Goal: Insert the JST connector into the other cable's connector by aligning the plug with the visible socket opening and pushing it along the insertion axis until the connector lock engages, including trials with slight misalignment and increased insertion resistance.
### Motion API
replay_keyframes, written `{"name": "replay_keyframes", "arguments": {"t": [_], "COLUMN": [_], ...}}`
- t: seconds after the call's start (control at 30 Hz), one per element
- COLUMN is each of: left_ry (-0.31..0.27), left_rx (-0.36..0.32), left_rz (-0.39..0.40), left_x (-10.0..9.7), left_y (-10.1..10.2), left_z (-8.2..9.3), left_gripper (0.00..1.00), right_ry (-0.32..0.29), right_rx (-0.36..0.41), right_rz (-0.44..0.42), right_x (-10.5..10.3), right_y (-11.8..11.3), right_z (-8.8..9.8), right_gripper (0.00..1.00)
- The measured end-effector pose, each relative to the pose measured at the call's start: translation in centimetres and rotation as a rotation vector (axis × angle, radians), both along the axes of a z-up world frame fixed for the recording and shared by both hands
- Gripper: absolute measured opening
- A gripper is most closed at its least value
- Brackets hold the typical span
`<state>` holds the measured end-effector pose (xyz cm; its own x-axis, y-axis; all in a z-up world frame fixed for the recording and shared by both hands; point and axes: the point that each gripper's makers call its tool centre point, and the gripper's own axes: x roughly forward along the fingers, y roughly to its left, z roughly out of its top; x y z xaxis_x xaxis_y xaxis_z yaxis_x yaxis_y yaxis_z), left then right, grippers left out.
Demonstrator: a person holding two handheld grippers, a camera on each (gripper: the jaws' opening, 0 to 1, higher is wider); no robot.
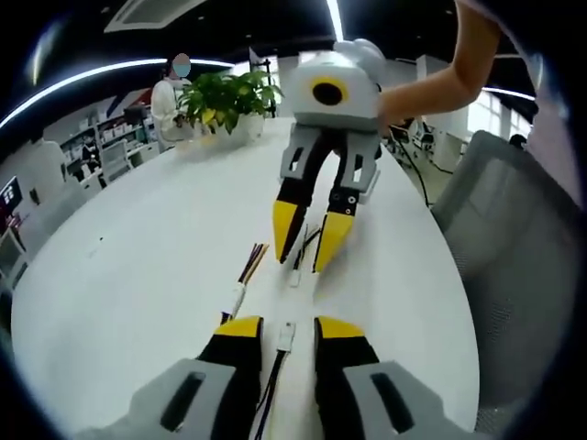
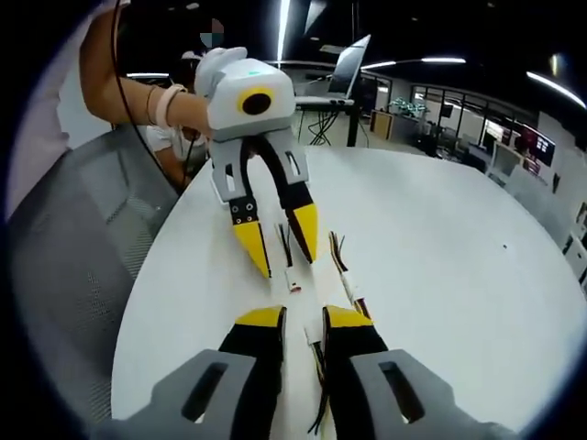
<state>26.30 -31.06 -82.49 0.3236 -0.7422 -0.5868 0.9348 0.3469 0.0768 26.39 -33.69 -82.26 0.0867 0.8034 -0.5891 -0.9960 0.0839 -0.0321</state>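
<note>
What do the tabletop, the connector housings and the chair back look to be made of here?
Tabletop: smooth white laminate or painted board, semi-matte with soft light reflections.
Connector housings: probably moulded white plastic, opaque and slightly glossy; too small for detail.
Chair back: grey woven mesh, the fine grid texture showing.
</note>
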Motion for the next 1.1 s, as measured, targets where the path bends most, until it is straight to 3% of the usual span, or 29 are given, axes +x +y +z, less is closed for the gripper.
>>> {"name": "replay_keyframes", "arguments": {"t": [1.1], "left_ry": [0.063], "left_rx": [-0.005], "left_rz": [0.047], "left_x": [0.5], "left_y": [0.9], "left_z": [-2.4], "left_gripper": [0.1], "right_ry": [0.031], "right_rx": [-0.04], "right_rz": [-0.016], "right_x": [0.4], "right_y": [-0.7], "right_z": [-2.2], "right_gripper": [0.1]}}
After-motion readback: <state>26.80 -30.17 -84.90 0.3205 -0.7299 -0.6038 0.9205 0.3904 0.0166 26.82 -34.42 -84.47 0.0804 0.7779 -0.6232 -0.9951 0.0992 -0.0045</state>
